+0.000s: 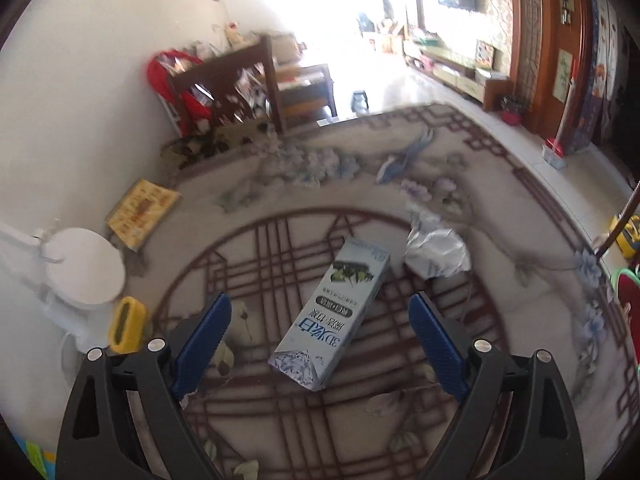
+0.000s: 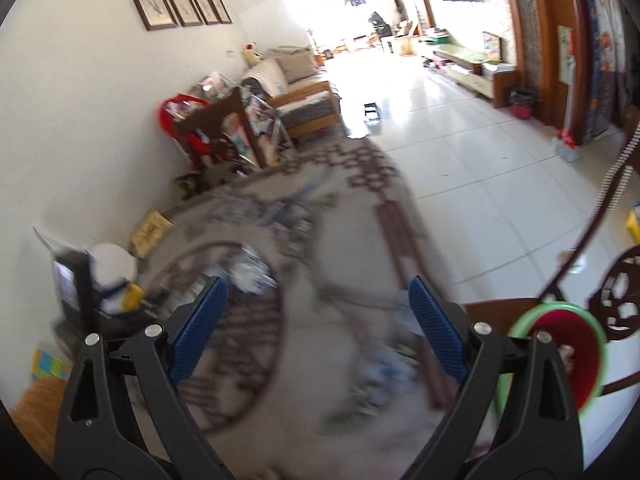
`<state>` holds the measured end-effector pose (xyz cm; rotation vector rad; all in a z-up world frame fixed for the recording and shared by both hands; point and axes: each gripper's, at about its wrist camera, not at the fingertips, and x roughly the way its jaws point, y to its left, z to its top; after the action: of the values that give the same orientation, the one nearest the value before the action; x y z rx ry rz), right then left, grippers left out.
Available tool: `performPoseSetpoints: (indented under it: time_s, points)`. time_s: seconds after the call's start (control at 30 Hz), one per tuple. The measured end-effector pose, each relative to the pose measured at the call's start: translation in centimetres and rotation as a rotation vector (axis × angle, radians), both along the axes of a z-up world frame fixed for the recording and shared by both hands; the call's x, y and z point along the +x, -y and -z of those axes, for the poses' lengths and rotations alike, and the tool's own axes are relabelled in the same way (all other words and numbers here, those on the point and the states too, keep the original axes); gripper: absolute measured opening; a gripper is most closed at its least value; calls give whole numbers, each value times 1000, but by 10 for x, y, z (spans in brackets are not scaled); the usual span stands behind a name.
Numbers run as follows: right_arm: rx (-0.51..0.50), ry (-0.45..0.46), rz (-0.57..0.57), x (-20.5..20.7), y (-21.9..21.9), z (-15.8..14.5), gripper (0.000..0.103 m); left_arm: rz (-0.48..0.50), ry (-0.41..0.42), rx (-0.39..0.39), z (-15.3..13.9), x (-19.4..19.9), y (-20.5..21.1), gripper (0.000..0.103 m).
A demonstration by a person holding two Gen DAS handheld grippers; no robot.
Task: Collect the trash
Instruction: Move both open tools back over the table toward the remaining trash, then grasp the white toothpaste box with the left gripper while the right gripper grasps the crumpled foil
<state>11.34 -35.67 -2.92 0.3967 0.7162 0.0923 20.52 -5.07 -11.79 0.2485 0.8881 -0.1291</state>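
A pale blue toothpaste box (image 1: pixel 334 312) lies flat on the patterned round table (image 1: pixel 500 216), between the blue fingers of my open left gripper (image 1: pixel 320 312), which hovers above it. A crumpled silvery wrapper (image 1: pixel 434 246) lies just beyond the box to the right. In the blurred right wrist view my right gripper (image 2: pixel 318 300) is open and empty above the table (image 2: pixel 328 360), and the wrapper (image 2: pixel 250 270) shows as a smear left of centre. A red bin with a green rim (image 2: pixel 568 360) sits at the lower right.
A white lamp base (image 1: pixel 84 270), a yellow tape measure (image 1: pixel 126 324) and a yellow booklet (image 1: pixel 142 212) lie at the table's left edge by the wall. A wooden chair (image 1: pixel 236 84) stands behind the table. A dark carved chair (image 2: pixel 620 296) stands at the right.
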Motion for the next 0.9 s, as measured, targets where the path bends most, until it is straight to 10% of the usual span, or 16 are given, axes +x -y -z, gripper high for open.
performPoseSetpoints:
  time_s: [0.37, 0.43, 0.53, 0.9]
  points:
    - [-83, -213, -67, 96, -91, 67, 93, 57, -220, -120, 88, 56, -13, 84]
    - [-120, -253, -70, 105, -103, 85, 93, 39, -255, -188, 99, 61, -21, 63]
    - [-167, -285, -73, 120, -115, 103, 93, 22, -230, -232, 96, 54, -32, 50]
    - [-189, -450, -147, 197, -152, 173, 88, -91, -271, -317, 97, -13, -83, 52]
